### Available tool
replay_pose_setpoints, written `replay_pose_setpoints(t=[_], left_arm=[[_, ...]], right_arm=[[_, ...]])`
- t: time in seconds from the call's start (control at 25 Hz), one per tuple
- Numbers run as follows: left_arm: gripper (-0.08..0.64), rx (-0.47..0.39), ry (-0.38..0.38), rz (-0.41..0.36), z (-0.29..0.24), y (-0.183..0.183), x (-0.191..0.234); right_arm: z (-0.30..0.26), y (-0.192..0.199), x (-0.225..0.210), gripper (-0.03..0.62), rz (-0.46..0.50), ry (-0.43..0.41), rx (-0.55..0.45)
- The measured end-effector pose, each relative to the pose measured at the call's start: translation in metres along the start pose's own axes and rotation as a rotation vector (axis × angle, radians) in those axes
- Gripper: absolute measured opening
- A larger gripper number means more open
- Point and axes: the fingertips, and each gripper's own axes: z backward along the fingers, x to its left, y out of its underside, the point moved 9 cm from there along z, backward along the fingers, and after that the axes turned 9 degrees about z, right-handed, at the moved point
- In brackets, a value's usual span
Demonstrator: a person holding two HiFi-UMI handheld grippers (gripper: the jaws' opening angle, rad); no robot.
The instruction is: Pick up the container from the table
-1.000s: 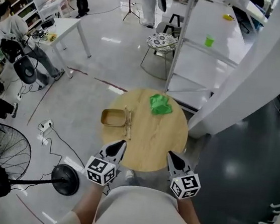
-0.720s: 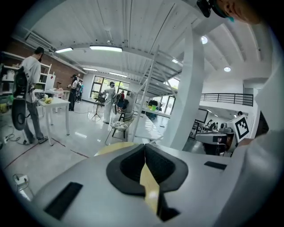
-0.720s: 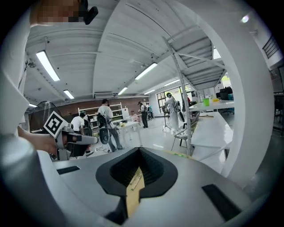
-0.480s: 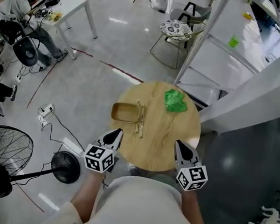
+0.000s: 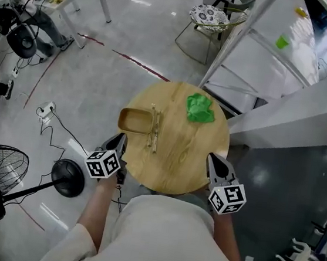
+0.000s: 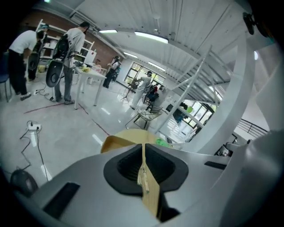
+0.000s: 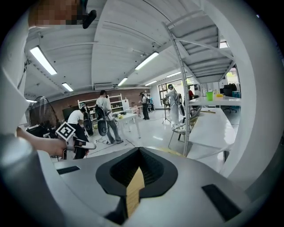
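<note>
A shallow tan wooden container [image 5: 135, 120] sits on the left part of the round wooden table [image 5: 173, 169]. Two thin sticks [image 5: 153, 129] lie just right of it, and a green cloth [image 5: 200, 109] lies at the far right. My left gripper [image 5: 119, 143] is shut and empty, at the table's left rim, just in front of the container and apart from it. In the left gripper view the container [image 6: 114, 144] shows just beyond the left gripper [image 6: 143, 146]. My right gripper [image 5: 215, 161] is shut and empty at the table's front right rim. The right gripper [image 7: 139, 150] points across the room.
On the floor to the left stand a fan [image 5: 1, 175] with a round base [image 5: 67, 178], and a power strip [image 5: 46, 108] with cables. A white staircase frame [image 5: 266, 63] rises to the right, with a chair [image 5: 210, 16] behind the table. People work at the far left.
Both grippers have moved forward along the table's rim. The left one has swung out to the left, sunk, and rolled, and now lies near the container. The head view has tilted.
</note>
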Motion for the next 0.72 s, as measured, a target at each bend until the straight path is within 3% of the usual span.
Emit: replay_pose_setpoints(t=[0.16,0.36,0.72], left_arm=[[0.022,-0.029,-0.108,0.132,-0.025,0.006,0.024],[0.147,-0.035,-0.261,0.203,-0.050,0.023,0.044],[0.218,-0.097,-0.410,0.399,-0.087,0.044,0.067]], right_arm=[[-0.006,0.006,-0.027,0.025,0.005,-0.014,0.035],[-0.012,0.014,-0.054,0.025,0.013,-0.040,0.078],[-0.019,0.026,-0.090,0.025,0.025,-0.058,0.134]])
